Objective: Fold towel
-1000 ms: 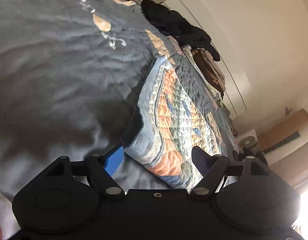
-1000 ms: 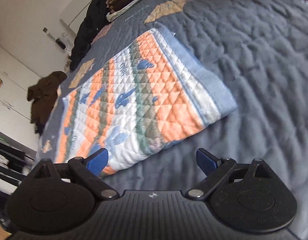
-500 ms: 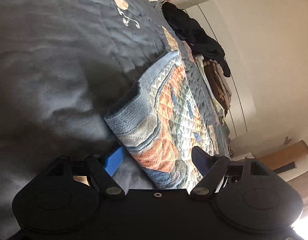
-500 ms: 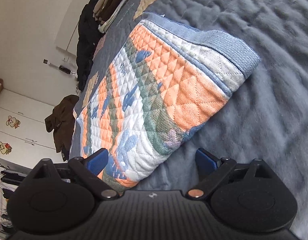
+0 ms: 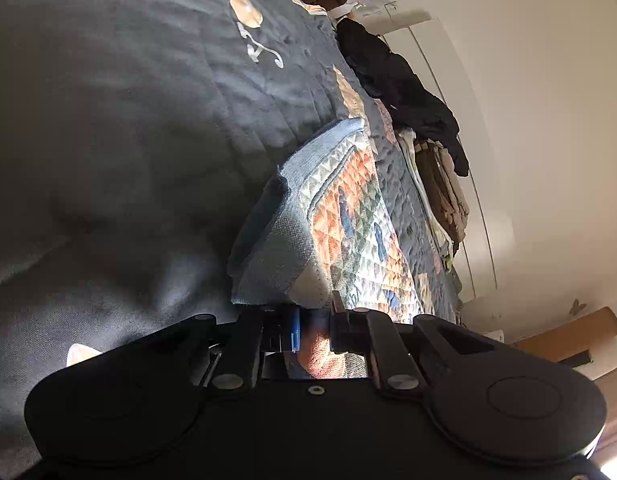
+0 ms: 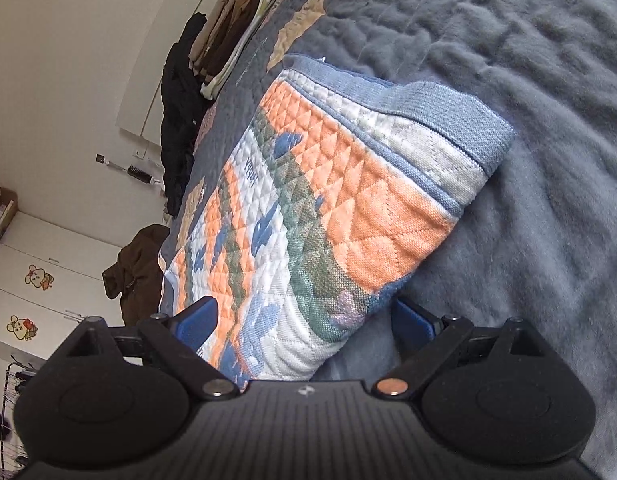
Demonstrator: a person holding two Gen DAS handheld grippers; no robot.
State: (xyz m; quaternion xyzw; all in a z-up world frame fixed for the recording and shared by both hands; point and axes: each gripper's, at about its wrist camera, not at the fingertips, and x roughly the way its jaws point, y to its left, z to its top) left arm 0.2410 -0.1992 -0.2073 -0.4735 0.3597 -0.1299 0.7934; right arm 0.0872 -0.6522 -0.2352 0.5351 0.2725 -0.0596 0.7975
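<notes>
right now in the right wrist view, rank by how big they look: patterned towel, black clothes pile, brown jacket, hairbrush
1. Orange, white and blue quilted towel, though it is nearest the camera.
2. Black clothes pile.
3. Brown jacket, close in size to the pile.
4. Hairbrush.

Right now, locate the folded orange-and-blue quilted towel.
The folded orange-and-blue quilted towel lies centre on the grey bedspread, directly ahead of both hand-held grippers.

Towel (image 5: 340,216) near corner is hidden between the left gripper (image 5: 312,326) fingers. Towel (image 6: 308,216) near edge is cut off behind the right gripper (image 6: 304,320) body.
</notes>
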